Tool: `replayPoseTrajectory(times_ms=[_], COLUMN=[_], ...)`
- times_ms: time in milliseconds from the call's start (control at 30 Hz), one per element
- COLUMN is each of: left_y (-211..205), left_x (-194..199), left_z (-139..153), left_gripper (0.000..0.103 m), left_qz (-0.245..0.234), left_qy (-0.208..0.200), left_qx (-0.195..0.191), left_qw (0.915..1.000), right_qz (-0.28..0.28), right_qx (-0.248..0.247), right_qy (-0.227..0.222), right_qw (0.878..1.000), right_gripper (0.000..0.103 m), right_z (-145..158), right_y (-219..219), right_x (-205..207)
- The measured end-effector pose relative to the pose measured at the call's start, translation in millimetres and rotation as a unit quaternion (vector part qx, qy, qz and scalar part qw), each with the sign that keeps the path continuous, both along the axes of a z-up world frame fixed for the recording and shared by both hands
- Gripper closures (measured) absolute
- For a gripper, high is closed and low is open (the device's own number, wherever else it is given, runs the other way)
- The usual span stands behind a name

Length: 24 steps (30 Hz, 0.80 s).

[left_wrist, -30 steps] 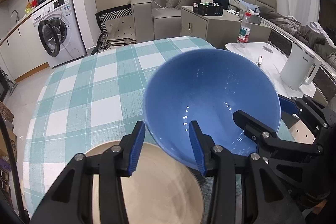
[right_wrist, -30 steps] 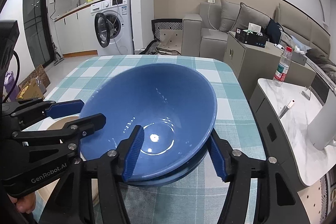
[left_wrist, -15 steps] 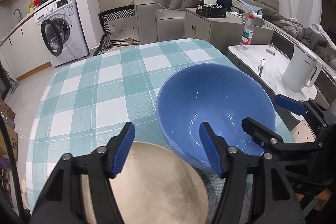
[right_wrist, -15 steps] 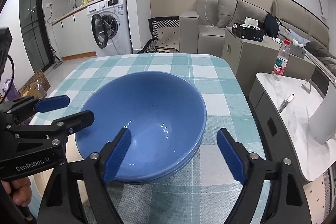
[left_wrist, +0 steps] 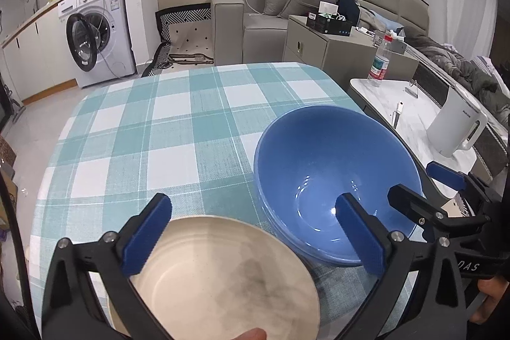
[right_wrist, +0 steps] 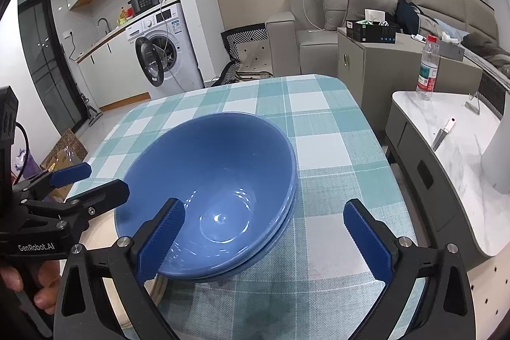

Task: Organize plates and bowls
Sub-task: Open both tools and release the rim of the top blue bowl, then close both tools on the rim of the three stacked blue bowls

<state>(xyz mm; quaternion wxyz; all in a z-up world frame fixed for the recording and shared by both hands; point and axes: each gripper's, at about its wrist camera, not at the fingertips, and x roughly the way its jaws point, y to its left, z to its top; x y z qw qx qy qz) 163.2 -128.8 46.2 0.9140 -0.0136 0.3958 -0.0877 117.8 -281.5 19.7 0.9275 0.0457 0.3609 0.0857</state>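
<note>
Nearest us, our left gripper [left_wrist: 251, 231] has its jaws opening wide, holding nothing; one blue finger hangs over the cream plate [left_wrist: 220, 276], the other over the near rim of the blue bowl [left_wrist: 331, 180]. Our right gripper [right_wrist: 271, 241] is opening too, empty, its left finger inside the bowl's rim and its right finger over the checked cloth of the worktop [right_wrist: 331, 148].

The bowl sits nested in a second blue bowl [right_wrist: 280, 231], and we see the stack touching or overlapping the plate's edge.

The risk we judge first: if we pull back low, a finger inside the rim could hook the upper bowl and tip it.

Farther out, the stack sits toward the worktop's right edge, so we think a sideways shove could slide it off.
</note>
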Motion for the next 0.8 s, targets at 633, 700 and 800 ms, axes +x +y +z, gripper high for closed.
replayPoseTrajectory(times_ms=[633,700,800], left_y=[2,1,-1], left_x=[18,19,19], left_z=[-16,-18,-21], left_gripper=[0.002,0.005,0.015], left_qz=[-0.009,-0.011,-0.012], left_qy=[0.033,0.035,0.038], left_qx=[-0.044,-0.046,-0.041], left_qw=[0.9985,0.9983,0.9983], right_qz=[0.017,0.016,0.014], right_qx=[0.010,0.011,0.017], right_qy=[0.018,0.019,0.021], right_qw=[1.000,1.000,1.000], right_gripper=[0.002,0.007,0.021], right_z=[-15,-16,-18], right_y=[2,3,1], right_x=[5,6,8])
